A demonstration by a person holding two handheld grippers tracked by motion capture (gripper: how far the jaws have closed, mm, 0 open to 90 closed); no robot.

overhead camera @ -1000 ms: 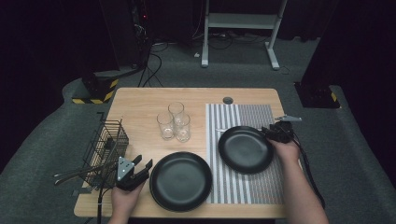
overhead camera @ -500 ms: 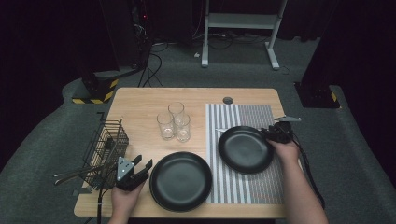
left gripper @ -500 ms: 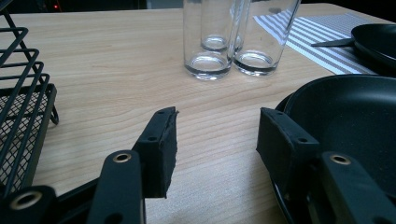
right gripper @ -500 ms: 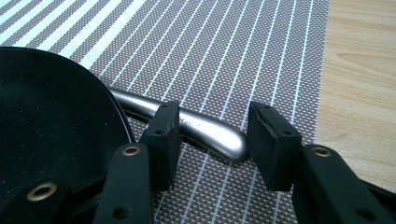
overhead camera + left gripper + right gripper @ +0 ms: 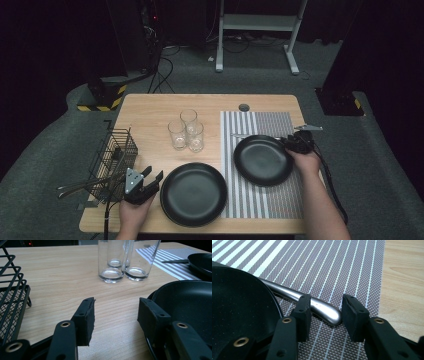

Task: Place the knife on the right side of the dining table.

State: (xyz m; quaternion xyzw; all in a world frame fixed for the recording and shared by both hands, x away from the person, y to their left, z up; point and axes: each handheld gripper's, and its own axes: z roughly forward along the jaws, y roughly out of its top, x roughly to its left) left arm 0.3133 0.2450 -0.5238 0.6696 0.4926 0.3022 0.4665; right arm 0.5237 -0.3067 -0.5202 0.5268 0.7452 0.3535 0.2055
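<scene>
— the right hand-held gripper (image 5: 325, 315) is closing, jaws still apart around the metal handle (image 5: 317, 307) lying on the striped mat (image 5: 342, 262).
— it's risking knocking the black plate (image 5: 239, 312) beside it.

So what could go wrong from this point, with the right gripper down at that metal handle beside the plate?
1. The right gripper, whose jaws have just been closing, straddles the rounded end of the metal handle; the pads do not press on it yet, and a grip that near the tip might slip off.
2. The handle runs under the black plate; pulling it could shift the plate on the striped mat.
3. The left gripper stands open beside the near plate and could nudge it.
</scene>
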